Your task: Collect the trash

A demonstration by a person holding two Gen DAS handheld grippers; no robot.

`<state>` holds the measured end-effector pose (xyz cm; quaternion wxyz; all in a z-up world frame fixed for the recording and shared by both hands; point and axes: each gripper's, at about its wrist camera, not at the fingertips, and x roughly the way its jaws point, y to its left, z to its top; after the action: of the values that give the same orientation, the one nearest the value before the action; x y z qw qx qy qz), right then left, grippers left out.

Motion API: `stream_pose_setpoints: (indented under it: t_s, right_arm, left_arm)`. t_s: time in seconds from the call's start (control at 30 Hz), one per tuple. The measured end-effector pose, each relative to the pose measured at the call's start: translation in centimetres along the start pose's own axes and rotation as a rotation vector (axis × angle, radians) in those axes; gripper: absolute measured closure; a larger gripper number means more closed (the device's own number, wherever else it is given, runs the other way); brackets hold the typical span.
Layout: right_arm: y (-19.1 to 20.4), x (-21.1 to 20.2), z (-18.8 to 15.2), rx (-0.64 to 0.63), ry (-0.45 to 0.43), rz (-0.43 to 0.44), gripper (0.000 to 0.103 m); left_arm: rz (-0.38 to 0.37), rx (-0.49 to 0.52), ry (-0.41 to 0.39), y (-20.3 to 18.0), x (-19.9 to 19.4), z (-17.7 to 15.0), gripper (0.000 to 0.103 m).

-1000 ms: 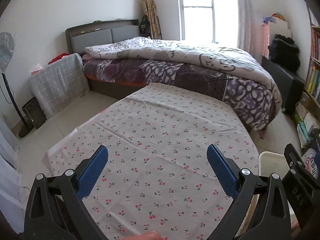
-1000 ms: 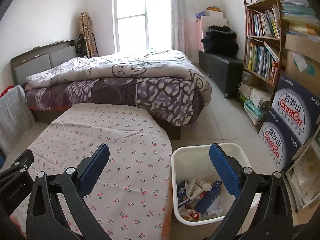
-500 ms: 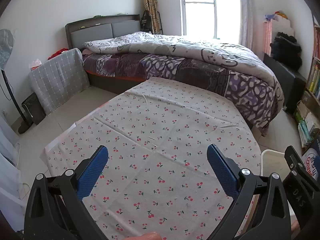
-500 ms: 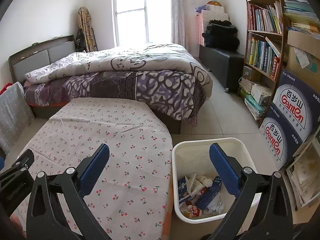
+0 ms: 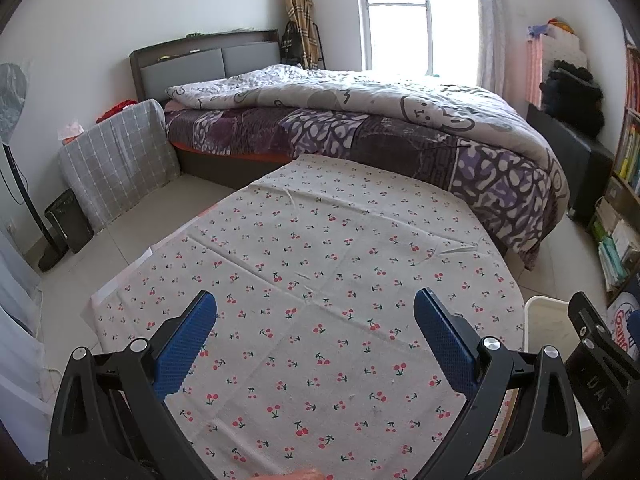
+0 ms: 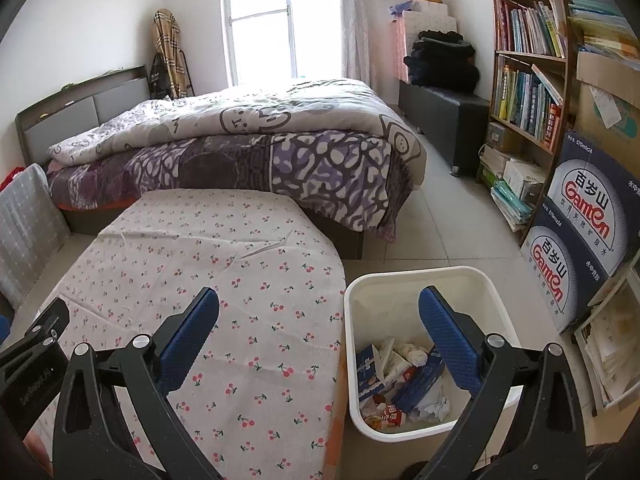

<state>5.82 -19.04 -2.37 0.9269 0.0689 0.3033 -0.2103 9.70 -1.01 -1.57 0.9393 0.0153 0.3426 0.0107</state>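
Observation:
A white bin [image 6: 424, 280] stands on the floor to the right of the table, holding several crumpled wrappers, tissues and a blue packet [image 6: 404, 380]. Its rim [image 5: 548, 308] shows at the right edge of the left wrist view. The table wears a cherry-print cloth [image 5: 320, 292] [image 6: 224, 280] with nothing lying on it. My left gripper [image 5: 316, 340] hangs open over the cloth, holding nothing. My right gripper [image 6: 320, 340] is open too, straddling the table's right edge and the bin, with nothing between its fingers.
A bed [image 5: 360, 120] with a patterned quilt stands behind the table. A bookshelf [image 6: 524, 80] and stacked water cartons [image 6: 580, 232] line the right wall. A fan stand [image 5: 28, 208] and a cloth-covered box [image 5: 116, 164] sit at the left. Tiled floor [image 6: 440, 224] runs between bed and shelf.
Both cameras have tilted or lifted slightly, so the bed and table sit lower in view. Both grippers stay open and the bin's contents look unchanged.

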Motion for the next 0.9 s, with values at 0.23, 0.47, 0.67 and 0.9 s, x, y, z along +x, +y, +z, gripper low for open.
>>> stream_pose_setpoints:
  t_s: [0.23, 0.47, 0.67, 0.9]
  right_arm:
    - [0.11, 0.11, -0.07, -0.002, 0.006, 0.003, 0.007]
    - [0.13, 0.36, -0.17, -0.005, 0.019, 0.005, 0.007]
    - [0.08, 0.42, -0.25, -0.006, 0.024, 0.007, 0.007]
    - [0.09, 0.41, -0.24, -0.006, 0.024, 0.007, 0.007]
  left_arm:
    - [-0.002, 0.007, -0.002, -0.16, 0.06, -0.07, 0.007]
    - [-0.012, 0.02, -0.009, -0.03, 0.18, -0.3, 0.007]
    - [-0.017, 0.023, -0.007, -0.2, 0.19, -0.14, 0.008]
    - [-0.029, 0.027, -0.015, -0.16, 0.12, -0.22, 0.009]
